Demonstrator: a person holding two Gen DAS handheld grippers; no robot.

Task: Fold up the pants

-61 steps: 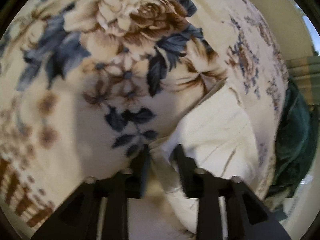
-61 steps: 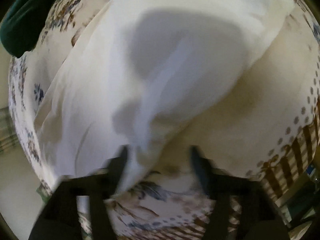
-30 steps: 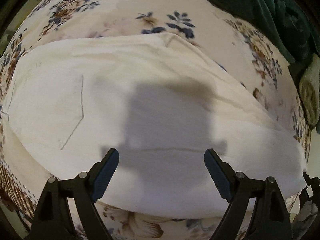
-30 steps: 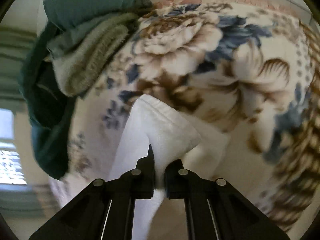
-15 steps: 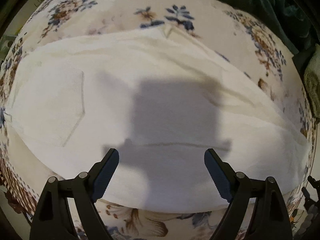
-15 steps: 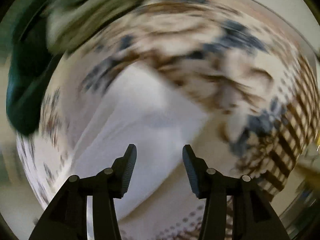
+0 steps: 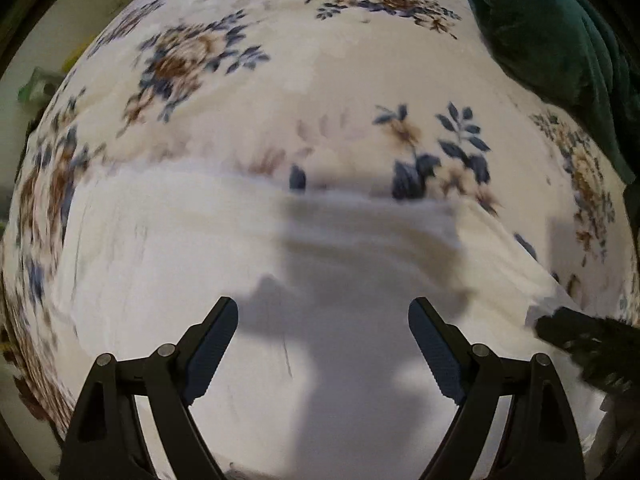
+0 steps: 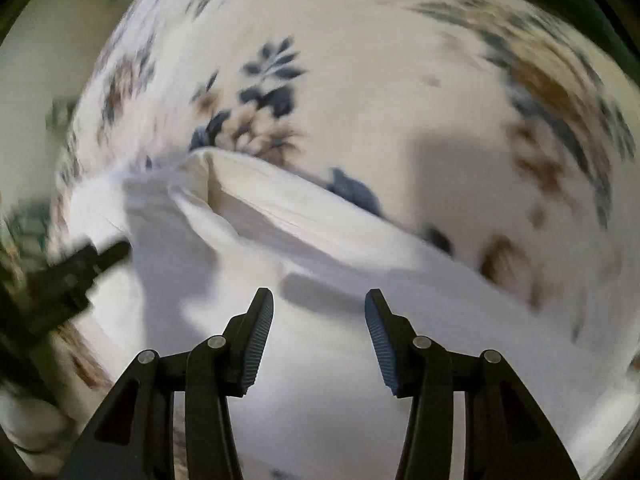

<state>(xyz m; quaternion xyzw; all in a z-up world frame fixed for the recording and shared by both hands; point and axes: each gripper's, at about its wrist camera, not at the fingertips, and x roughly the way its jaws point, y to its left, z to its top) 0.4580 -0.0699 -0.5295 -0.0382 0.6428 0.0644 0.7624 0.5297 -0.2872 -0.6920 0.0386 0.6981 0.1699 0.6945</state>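
Left gripper (image 7: 323, 344): released, jaws spread wide, nothing between them; it points down over the pants, its shadow falling on the cloth just ahead of the fingers.
Right gripper (image 8: 319, 332): released, jaws partly apart, nothing between the pads; it hangs over the pants too.
Each gripper in the other's view: the right one shows as a dark blurred shape at 4 o'clock in the left wrist view; the left one as a dark blur at 9 o'clock in the right wrist view.
Pants (image 7: 168, 280): white, spread flat on the bed, filling the lower half of the left wrist view from 9 to 4 o'clock; their far edge runs straight across the middle. In the right wrist view a folded edge with a seam rises toward 11 o'clock.
Bed (image 7: 352, 80): covered by a cream cloth with blue and brown flowers, showing beyond the pants toward 12 o'clock.
Green cloth (image 7: 540, 32): dark, bunched at 1 to 2 o'clock on the bed, well apart from the pants.
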